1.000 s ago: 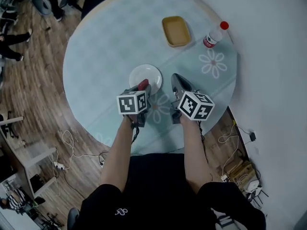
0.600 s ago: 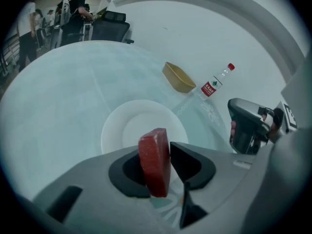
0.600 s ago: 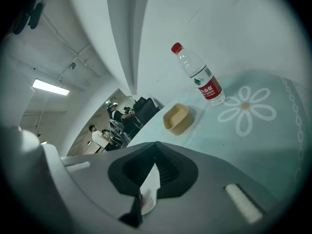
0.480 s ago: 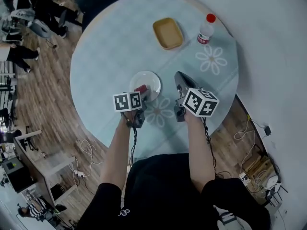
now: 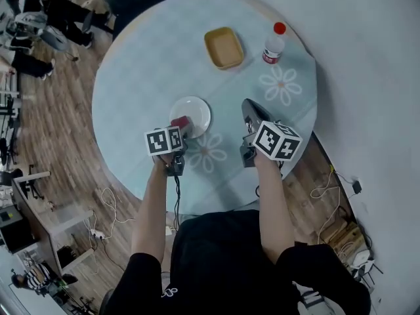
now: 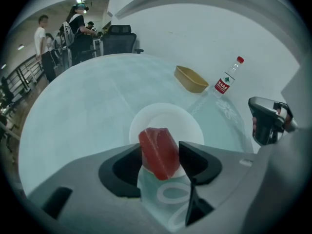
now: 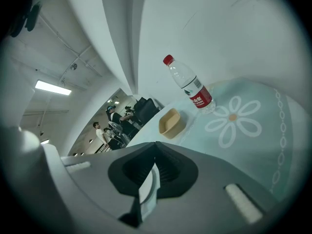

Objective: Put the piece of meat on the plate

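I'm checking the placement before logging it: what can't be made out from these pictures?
- Whether the piece of meat touches the plate: in the left gripper view, the jaws of the left gripper hide its underside; the head view shows it only from above.
- The plate's near rim: left gripper view, behind meat and jaws.
- The bottle: label print too small in every view.

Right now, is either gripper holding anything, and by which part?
The left gripper clamps the red piece of meat by its sides, around its lower half; the top sticks out. The right gripper is shut on nothing.
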A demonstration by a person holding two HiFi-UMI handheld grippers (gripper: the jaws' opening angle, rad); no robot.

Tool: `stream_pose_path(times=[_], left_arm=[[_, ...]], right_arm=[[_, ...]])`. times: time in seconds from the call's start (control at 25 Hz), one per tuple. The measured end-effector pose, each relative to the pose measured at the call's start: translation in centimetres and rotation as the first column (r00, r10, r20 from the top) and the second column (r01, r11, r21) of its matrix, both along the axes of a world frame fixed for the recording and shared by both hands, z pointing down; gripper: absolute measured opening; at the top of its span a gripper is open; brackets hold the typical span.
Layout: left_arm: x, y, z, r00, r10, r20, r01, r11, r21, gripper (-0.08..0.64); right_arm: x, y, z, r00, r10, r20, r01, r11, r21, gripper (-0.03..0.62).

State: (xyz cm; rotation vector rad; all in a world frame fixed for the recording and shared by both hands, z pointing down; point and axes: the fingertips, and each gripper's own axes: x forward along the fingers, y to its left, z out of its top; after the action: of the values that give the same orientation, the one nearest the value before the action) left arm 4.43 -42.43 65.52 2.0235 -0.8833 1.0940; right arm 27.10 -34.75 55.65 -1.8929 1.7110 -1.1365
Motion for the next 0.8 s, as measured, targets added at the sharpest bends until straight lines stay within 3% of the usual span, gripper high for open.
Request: stream_pose_path(times=[0.16, 0.32, 0.4, 0.48, 0.6, 0.64, 0.68, 0.72, 0.8], left_arm=[[-1.5, 0.7, -0.7, 0.996, -0.089, -0.017, 0.089, 0.996, -0.019, 0.247], [-2.1, 1.5, -3.8, 0.957, -0.211, -0.199, 0.207, 0.977, -0.042, 0.216], [-2.3, 1.6, -7.0, 0.921, -0.237, -0.309, 0.248, 0.969, -0.002, 0.119], [-2.6, 2.0, -10.8, 0.857, -0.269, -0.438, 0.319, 0.947, 0.042, -0.006], [-2.6, 3.5, -15.6, 0.676, -0.316, -0.666, 0.449, 0.893, 0.032, -0.003], [-2.6, 3.8, -16.5, 0.648, -0.312, -0.695, 0.468, 0.883, 0.04, -0.003], [-2.7, 3.9, -17.1, 0.657, -0.298, -0.693, 0.471, 0.879, 0.068, -0.003], [-2.6, 3.9, -17.8, 0.69, -0.277, -0.668, 0.465, 0.878, 0.116, -0.003], [-2.3, 3.6, -19.8, 0.775, -0.217, -0.594, 0.433, 0.866, 0.249, -0.003]], right_arm=[[-1.0, -1.0, -0.4, 0.997, -0.071, -0.029, 0.071, 0.997, 0.0, 0.006], [-2.8, -2.7, -2.0, 0.985, -0.158, -0.075, 0.16, 0.987, 0.026, 0.007], [-4.4, -3.8, -3.5, 0.971, -0.211, -0.109, 0.217, 0.975, 0.049, 0.006], [-6.0, -4.7, -4.9, 0.952, -0.267, -0.149, 0.28, 0.957, 0.075, 0.006], [-8.7, -5.0, -6.6, 0.914, -0.353, -0.199, 0.382, 0.915, 0.129, 0.006], [-9.6, -5.0, -7.1, 0.899, -0.38, -0.22, 0.415, 0.899, 0.143, 0.006], [-10.4, -4.9, -7.5, 0.879, -0.401, -0.259, 0.445, 0.884, 0.143, 0.006], [-11.0, -4.8, -7.8, 0.851, -0.413, -0.325, 0.471, 0.874, 0.122, 0.006], [-11.4, -4.3, -8.2, 0.751, -0.413, -0.515, 0.497, 0.867, 0.03, 0.006]])
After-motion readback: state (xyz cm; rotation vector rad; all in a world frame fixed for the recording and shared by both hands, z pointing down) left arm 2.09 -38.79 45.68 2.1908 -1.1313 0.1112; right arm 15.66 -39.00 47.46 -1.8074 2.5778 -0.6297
